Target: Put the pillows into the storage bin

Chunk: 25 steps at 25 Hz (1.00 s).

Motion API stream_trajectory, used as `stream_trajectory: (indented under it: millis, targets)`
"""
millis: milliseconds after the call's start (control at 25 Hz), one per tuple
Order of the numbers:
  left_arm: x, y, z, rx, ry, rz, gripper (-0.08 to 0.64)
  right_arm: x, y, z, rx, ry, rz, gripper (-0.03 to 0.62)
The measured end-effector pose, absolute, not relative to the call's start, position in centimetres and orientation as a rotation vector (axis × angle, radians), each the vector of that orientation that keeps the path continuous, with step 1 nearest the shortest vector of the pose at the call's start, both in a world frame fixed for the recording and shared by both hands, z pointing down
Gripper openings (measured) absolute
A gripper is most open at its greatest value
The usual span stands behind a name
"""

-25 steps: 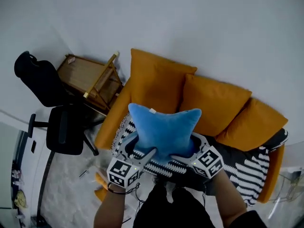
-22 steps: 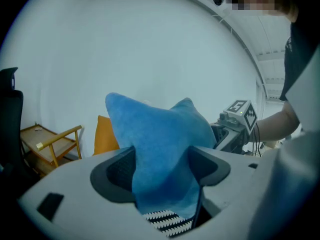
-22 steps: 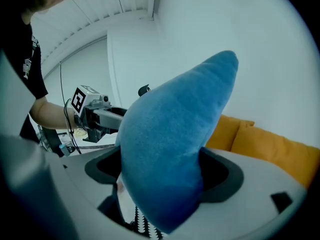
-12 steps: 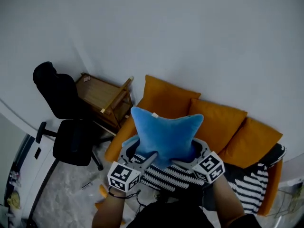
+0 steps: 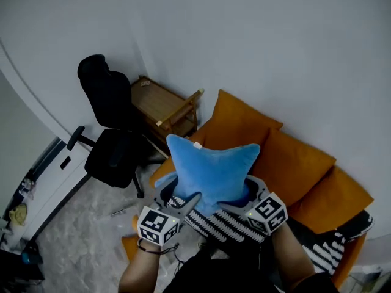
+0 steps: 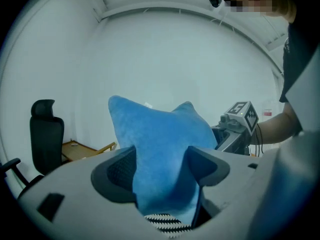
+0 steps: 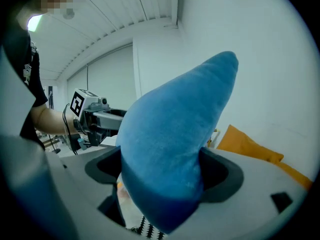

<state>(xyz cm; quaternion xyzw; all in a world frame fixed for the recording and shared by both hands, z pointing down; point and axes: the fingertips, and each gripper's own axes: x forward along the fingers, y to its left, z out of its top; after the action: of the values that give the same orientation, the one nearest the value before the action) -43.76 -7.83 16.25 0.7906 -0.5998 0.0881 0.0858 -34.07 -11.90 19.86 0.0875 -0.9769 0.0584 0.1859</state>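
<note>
Head view: left hand-held gripper [image 5: 181, 194], right hand-held gripper [image 5: 247, 193] clamp blue pillow [image 5: 211, 171] clear of sofa [image 5: 296, 163].

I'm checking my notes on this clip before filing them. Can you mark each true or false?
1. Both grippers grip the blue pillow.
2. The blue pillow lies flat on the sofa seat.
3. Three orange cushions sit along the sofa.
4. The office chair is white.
1. True. The left gripper and the right gripper each have their jaws pressed into the blue pillow.
2. False. The pillow is held up in the air by the two grippers, in front of the sofa.
3. True. Three orange cushions stand side by side along the sofa.
4. False. The office chair is black.
</note>
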Motion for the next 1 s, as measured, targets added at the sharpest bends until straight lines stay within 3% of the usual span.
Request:
stream_trajectory:
  millis: [360,1000]
  targets:
    - [-42.3,1.1,17.4,2.073,-2.048,0.236,0.325,-34.0,-5.2,21.0,-0.111,-2.747,0.122,0.469]
    - [-47.9,24.8,20.2,1.555,-2.355,0.128,0.322,-42.7,15.6,23.6,-0.665,-2.587,0.044,0.469]
